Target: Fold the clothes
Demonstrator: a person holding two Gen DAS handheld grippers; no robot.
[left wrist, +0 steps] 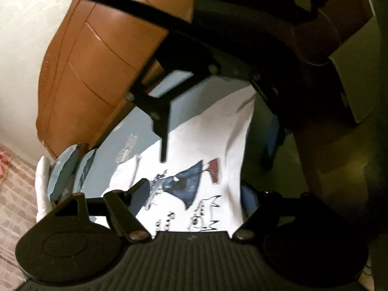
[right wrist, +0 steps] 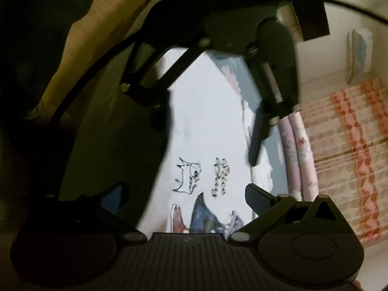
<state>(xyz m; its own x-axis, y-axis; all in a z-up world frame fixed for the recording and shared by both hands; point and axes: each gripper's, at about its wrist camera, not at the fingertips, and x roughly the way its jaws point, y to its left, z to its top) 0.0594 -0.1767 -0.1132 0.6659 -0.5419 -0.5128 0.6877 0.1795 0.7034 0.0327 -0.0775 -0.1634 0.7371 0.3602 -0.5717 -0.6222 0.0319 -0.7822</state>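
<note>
My left gripper (left wrist: 194, 194) had its jaws wide apart and still opening, with the white shirt (left wrist: 206, 140) showing between them; the pads did not press on it, and I could not tell whether the near left pad (left wrist: 139, 197) brushed the cloth. My right gripper (right wrist: 186, 194) also stood wide open, its fingers well apart over the same shirt (right wrist: 206, 126), gripping nothing.

The shirt lay spread on a blue-grey sheet (left wrist: 143, 131), print side up, between the two grippers, which faced each other across it.

The left view alone showed a brown wooden headboard (left wrist: 97, 60) on the far left, the right gripper's open fingers coming down from above, and something white at the left edge, blurred past naming. The right view alone showed an orange-and-pink patterned cover (right wrist: 351, 150) on the right and two pale pink rolled edges (right wrist: 298, 150) beside the sheet.

The shirt's print (left wrist: 179, 184) was a blue-and-red figure with black brush-style characters (right wrist: 189, 177) beside it; motion blur kept me from reading them, though they looked like East Asian script.
</note>
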